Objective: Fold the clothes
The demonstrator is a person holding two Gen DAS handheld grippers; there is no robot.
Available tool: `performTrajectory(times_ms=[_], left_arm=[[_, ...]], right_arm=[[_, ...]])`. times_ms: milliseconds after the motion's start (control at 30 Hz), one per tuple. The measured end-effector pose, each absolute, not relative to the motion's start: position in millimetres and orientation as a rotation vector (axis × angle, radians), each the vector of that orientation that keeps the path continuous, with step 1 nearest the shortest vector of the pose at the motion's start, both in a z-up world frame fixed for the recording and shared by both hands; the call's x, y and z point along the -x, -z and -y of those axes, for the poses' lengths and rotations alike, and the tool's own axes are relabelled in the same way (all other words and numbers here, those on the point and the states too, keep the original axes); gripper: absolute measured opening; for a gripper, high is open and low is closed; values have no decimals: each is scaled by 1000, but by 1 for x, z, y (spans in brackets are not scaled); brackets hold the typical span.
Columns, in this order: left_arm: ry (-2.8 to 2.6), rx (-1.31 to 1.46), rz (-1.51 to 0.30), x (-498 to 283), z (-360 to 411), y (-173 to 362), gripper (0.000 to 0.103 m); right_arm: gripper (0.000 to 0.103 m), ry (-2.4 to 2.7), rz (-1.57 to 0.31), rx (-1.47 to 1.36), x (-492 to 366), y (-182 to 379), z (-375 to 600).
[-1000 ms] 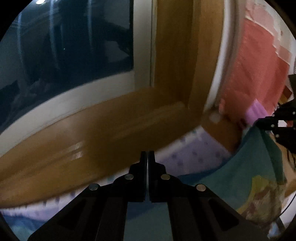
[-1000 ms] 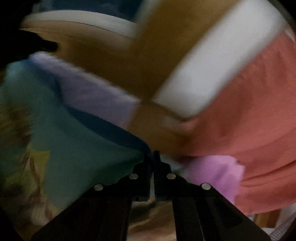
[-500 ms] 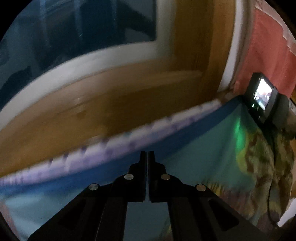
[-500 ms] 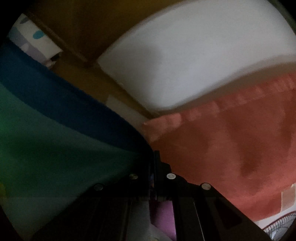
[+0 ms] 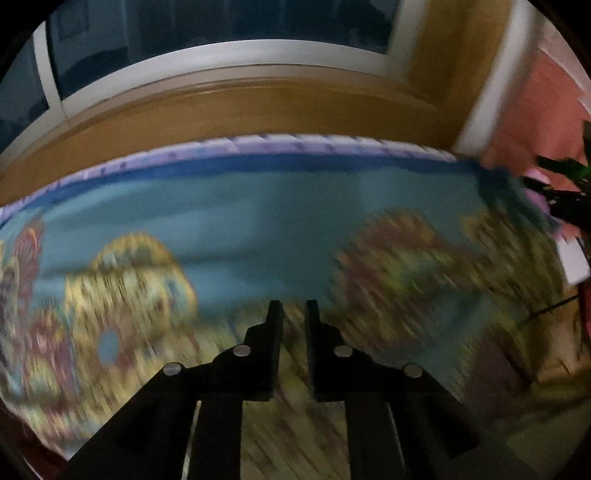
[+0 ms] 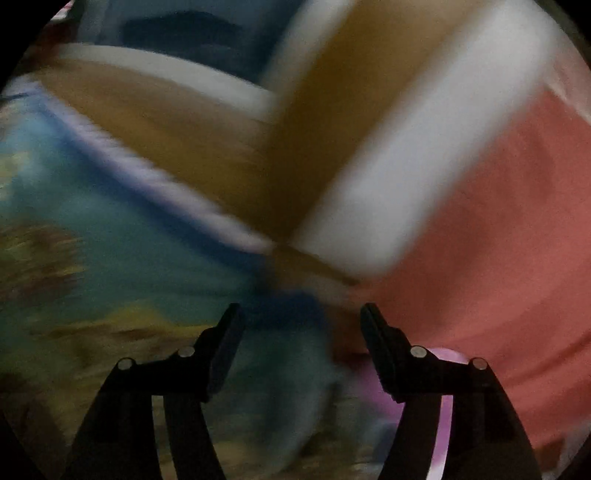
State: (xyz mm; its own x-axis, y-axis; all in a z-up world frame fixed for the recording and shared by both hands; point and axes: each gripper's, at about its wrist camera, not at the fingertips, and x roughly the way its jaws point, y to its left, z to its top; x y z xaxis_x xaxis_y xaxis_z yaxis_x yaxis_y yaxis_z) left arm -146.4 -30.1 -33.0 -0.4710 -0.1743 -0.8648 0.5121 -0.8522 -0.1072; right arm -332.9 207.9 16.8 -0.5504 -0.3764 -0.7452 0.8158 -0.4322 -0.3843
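— Both jaws apart? Where's the cloth?

— Yes: the left hand-held gripper (image 5: 291, 314) has a narrow gap, the right hand-held gripper (image 6: 301, 317) gapes wide, neither gripping. The teal printed cloth with a dark blue border (image 5: 258, 221) lies spread below them, its border along the lilac patterned bedsheet (image 5: 295, 142) (motion blur hides creases).

— Progress?

— Spread flat, or one fold laid; can't tell.

window (image 5: 221, 22): dark pane, white frame | wooden sill (image 5: 258, 110): below window | coral curtain (image 6: 498, 221): right
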Motion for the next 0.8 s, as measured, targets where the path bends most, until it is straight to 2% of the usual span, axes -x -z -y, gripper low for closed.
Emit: performTrajectory(times_ms=[133, 267, 400, 533, 600, 633, 667, 700, 733, 767, 800], left_arm=[[2416, -1401, -461, 132, -18, 41, 24], [2466, -1535, -288, 143, -42, 58, 24], [2516, -1622, -122, 159, -46, 70, 24], [2560, -1662, -85, 168, -44, 81, 24], [2587, -1630, -128, 166, -44, 81, 24], [2604, -1633, -177, 163, -46, 80, 21], [2620, -1635, -225, 160, -48, 80, 11], [2636, -1637, -275, 157, -50, 80, 3], [2652, -1641, -316, 153, -54, 80, 0], [2668, -1652, -327, 148, -63, 80, 0], [2678, -1669, -320, 143, -75, 82, 0]], right_arm=[[65, 1652, -835, -752, 248, 3, -207], [65, 1456, -854, -731, 188, 33, -207], [65, 1385, -905, -742, 171, 53, -194], [67, 1356, -915, -805, 172, 59, -187], [67, 1341, -920, -837, 173, 63, -183], [63, 1333, -923, -853, 173, 64, -181], [47, 1326, -925, -868, 174, 66, -179], [37, 1318, -928, -884, 174, 68, -177], [13, 1302, -923, -905, 173, 67, -179], [1, 1286, -917, -925, 169, 66, -185], [1, 1276, -915, -942, 165, 65, -192]])
